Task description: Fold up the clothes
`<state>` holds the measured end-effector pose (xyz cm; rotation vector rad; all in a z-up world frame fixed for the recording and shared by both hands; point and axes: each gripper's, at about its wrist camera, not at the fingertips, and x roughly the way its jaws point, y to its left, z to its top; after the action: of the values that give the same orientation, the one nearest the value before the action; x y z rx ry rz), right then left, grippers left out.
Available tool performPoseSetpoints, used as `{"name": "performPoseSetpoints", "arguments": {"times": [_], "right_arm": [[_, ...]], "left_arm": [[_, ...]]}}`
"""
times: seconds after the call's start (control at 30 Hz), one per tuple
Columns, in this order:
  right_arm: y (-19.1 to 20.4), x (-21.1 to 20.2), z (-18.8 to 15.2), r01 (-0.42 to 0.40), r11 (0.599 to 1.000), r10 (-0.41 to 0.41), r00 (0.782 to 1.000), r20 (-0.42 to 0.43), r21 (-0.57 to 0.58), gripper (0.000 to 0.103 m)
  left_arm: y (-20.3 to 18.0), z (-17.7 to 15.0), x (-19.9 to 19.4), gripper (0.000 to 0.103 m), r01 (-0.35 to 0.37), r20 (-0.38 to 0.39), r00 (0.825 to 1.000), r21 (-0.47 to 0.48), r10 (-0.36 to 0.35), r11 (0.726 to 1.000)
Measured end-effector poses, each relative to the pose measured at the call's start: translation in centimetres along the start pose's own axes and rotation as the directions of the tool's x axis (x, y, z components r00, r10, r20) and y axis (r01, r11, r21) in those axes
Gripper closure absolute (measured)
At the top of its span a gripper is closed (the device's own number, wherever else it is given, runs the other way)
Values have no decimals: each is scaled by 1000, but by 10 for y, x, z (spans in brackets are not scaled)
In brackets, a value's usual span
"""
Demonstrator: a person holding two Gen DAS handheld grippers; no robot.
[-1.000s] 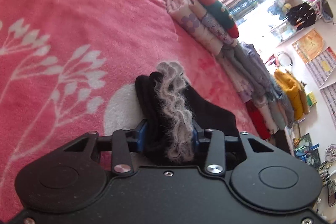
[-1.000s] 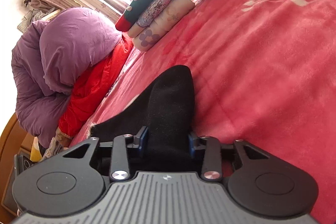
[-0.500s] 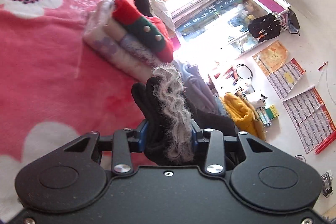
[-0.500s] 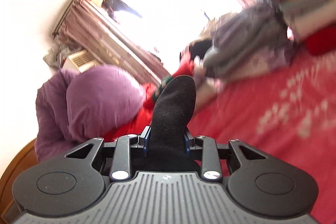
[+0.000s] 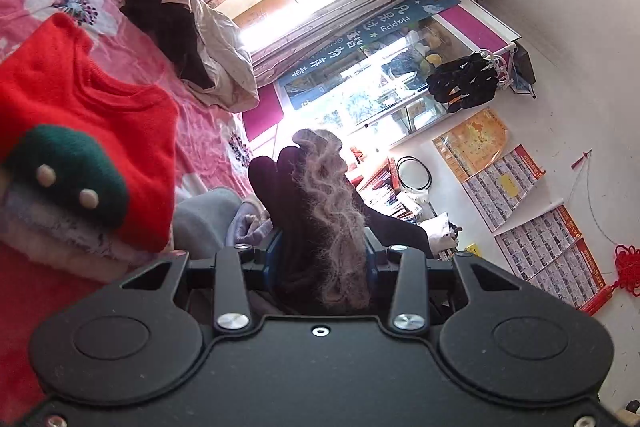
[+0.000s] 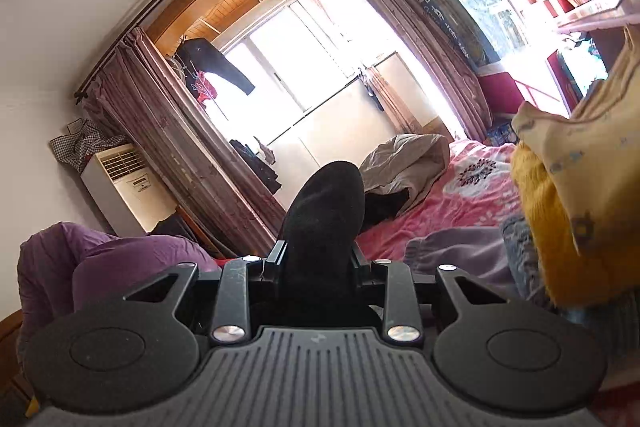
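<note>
Black garment [image 5: 304, 211] w/ fuzzy grey trim is being carried clear of pink bed [image 5: 208, 123], earlier resting on it; left gripper [image 5: 320, 255] & right gripper [image 6: 320, 259] both clamping it, now nearing folded stack [image 5: 92, 131] at left.

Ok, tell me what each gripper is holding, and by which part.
Both are shut on the black garment: the left gripper pinches a bunched part with grey fuzzy trim, the right gripper a plain black fold.

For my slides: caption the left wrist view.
Left hand-held gripper clamps a black garment with grey fuzzy trim above the pink floral blanket.
</note>
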<state>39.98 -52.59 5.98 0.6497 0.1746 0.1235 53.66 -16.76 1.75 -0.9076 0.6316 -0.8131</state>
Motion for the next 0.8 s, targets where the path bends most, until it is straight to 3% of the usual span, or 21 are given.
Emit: {"name": "performPoseSetpoints", "arguments": {"times": [0.1, 0.17, 0.2, 0.23, 0.27, 0.3, 0.33, 0.4, 0.47, 0.57, 0.7, 0.8], "right_arm": [[-11, 19, 13, 25, 1000, -25, 1000, 11, 3, 72], [-16, 34, 16, 57, 998, -57, 998, 19, -20, 71], [-17, 42, 15, 108, 993, -107, 994, 18, -45, 67], [-18, 52, 13, 195, 978, -195, 981, 7, -81, 53], [-22, 58, 7, 264, 957, -267, 964, -7, -118, 43], [-26, 64, 1, 321, 934, -326, 945, -13, -156, 44], [-26, 61, -6, 329, 925, -334, 943, 9, -188, 44], [-17, 50, -19, 301, 926, -297, 953, 51, -227, 39], [-7, 35, -31, 266, 932, -254, 964, 80, -248, 32], [0, 9, -55, 217, 951, -212, 976, 49, -218, 28], [15, -27, -115, 168, 969, -185, 979, -81, -181, 24], [28, -54, -160, 144, 979, -173, 961, -215, -143, 19]], "left_arm": [[8, 5, 22, 64, -8, 3, 1000, 2, 8, 1000], [15, 3, 39, 57, -92, 8, 996, 64, 92, 994], [21, -1, 47, 50, -179, 18, 984, 109, 178, 978], [28, -6, 51, 48, -247, 17, 969, 130, 247, 960], [35, -10, 47, 48, -259, 18, 966, 129, 259, 957], [41, -13, 39, 48, -251, 22, 968, 121, 250, 961], [44, -18, 27, 47, -243, 36, 970, 124, 240, 962], [45, -26, -1, 45, -230, 74, 972, 140, 221, 963], [48, -36, -29, 45, -210, 62, 977, 138, 203, 968], [47, -58, -71, 41, -219, 28, 976, 129, 217, 967], [49, -93, -130, 34, -278, -32, 959, 102, 282, 955], [41, -122, -172, 28, -343, -68, 933, 118, 352, 932]]}}
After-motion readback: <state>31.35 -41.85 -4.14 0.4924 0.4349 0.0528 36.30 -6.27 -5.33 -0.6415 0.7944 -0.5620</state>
